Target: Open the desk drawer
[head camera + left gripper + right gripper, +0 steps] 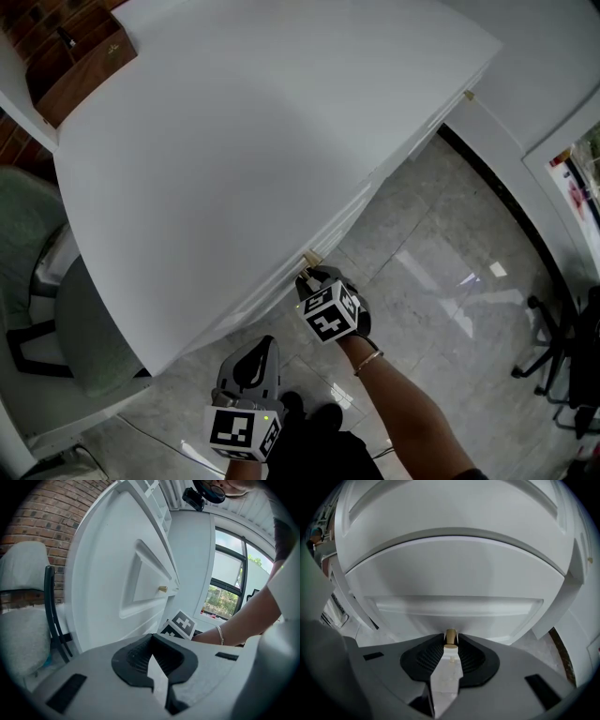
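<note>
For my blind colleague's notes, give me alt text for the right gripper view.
The right gripper has its jaws closed on a small brass knob, seen from just behind the jaws. The knob sticks out of a white panelled drawer front that fills most of the view.

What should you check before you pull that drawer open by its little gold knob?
1. The knob sits between the jaws of the right gripper: ok.
2. The jaws press the knob on both sides: ok, they look snug against it.
3. The drawer is closed and ready to be pulled: ok.
4. The left gripper is shut, empty and away from the drawer: ok.
5. The drawer is not locked or stuck: cannot tell.
</note>
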{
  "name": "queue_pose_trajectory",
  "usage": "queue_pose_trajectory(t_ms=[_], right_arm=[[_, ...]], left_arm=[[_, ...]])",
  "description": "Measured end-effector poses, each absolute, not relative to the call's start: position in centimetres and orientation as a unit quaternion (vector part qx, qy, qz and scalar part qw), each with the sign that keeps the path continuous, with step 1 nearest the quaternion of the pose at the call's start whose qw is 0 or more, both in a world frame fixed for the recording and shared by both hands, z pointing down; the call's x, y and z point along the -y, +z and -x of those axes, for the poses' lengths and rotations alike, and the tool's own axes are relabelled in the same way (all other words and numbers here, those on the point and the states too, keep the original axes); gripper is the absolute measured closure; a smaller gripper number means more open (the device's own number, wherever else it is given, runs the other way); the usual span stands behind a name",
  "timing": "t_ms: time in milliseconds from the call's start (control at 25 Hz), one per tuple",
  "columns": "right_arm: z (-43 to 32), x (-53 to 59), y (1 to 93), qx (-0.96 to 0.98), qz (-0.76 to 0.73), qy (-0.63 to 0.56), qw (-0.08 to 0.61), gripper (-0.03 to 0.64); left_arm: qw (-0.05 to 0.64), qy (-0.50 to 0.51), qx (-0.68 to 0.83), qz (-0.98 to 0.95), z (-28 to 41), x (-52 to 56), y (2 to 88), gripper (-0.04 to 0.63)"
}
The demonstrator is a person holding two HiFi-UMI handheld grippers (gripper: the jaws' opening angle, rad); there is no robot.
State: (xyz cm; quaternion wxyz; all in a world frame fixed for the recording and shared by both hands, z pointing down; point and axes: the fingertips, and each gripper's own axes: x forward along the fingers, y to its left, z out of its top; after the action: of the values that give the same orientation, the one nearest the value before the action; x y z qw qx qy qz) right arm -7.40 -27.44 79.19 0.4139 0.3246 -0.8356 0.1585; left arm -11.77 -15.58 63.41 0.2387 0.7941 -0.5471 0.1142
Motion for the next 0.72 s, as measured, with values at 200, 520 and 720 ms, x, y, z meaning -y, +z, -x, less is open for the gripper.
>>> queue_pose_trajectory(t_ms=[200,520,720], right_arm=[[7.4,27.4,79.2,0.837,-0.317,0.139,0.424,0.531],[6.0,26.0,79.2,0.833,-0.323,0.151,0.423,0.532],[4.3,24.4,79.2,0.825,-0.332,0.148,0.434,0.532]], left_arm=[[0.24,0.117,0.546,-0.794,11.8,15.4,63.0,0.586],[0.246,0.117,0.539,-0.797,11.1,14.2,62.7,0.586],[0.247,0.118,0.531,-0.802,10.0,13.4,61.8,0.586]])
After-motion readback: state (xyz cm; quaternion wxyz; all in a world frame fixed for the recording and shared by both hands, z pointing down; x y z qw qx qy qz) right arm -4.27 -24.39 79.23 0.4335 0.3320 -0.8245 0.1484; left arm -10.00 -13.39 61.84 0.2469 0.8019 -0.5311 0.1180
